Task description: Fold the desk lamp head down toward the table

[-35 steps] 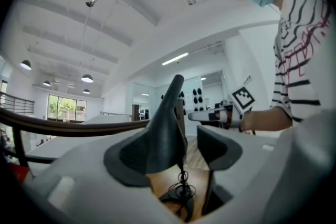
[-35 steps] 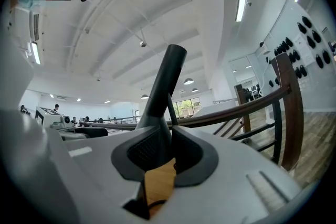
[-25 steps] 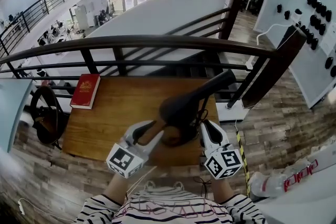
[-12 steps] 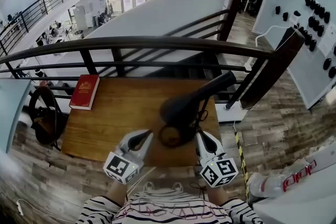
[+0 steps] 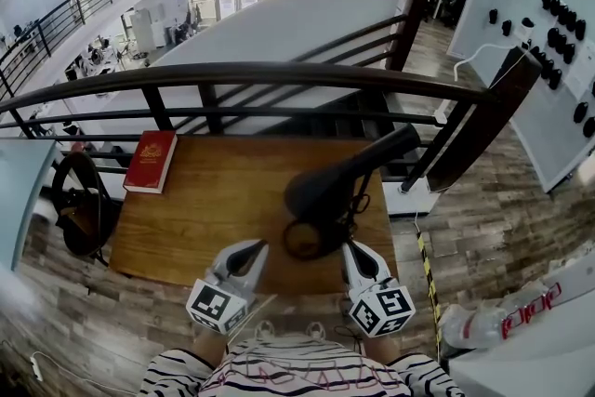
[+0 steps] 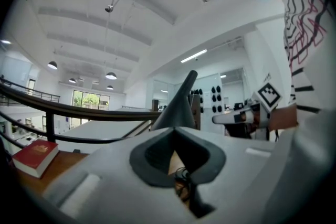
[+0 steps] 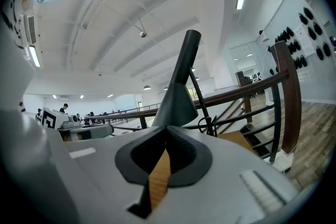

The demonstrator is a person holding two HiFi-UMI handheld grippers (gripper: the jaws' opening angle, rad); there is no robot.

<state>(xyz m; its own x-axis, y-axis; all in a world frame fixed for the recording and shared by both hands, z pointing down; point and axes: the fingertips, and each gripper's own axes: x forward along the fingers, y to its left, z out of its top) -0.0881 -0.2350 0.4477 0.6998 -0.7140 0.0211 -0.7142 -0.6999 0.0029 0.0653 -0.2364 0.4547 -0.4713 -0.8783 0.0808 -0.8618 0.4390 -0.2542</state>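
The black desk lamp stands near the wooden table's front edge. Its cone head points down and left over its ring base, and its arm slants up to the right. My left gripper is shut and empty, just left of the base, at the table's front edge. On the other side of the base my right gripper is also shut, with nothing in it. The left gripper view has the lamp ahead of the shut left gripper. The right gripper view shows the lamp beyond the shut right gripper.
A red book lies at the table's back left corner. A dark railing runs along the table's far side, with a post at the right. A round black stool stands left of the table.
Both grippers have drawn back from the lamp head toward the person and sunk a little. Their jaws have closed with nothing in them. The lamp has stayed as it was.
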